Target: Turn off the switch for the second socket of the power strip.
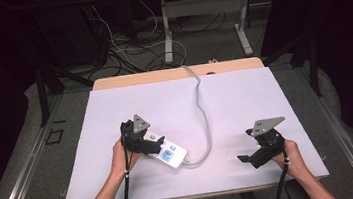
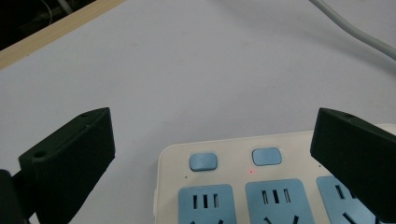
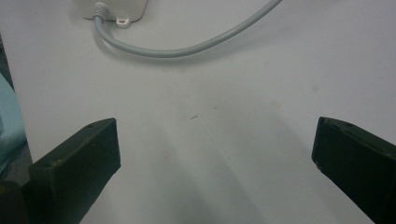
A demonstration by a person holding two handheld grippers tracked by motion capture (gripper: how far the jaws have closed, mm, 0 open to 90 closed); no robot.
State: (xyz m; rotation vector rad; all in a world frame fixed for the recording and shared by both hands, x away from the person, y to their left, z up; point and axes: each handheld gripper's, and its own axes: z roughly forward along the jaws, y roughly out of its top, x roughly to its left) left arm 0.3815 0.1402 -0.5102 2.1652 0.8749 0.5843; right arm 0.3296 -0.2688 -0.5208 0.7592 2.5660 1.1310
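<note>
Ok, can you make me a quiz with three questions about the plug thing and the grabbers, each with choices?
1. Where is the power strip?
A. By the left gripper
B. By the right gripper
C. On the floor

2. What colour are its switch buttons?
A. Red
B. Blue
C. Green

3. How are the right gripper's jaws?
A. Shut on the cord
B. Shut on nothing
C. Open, holding nothing

Answers:
1 A: the left gripper view has the strip between its jaws.
2 B: both buttons and the sockets are blue.
3 C: the right gripper view has wide jaws over bare table.
</note>
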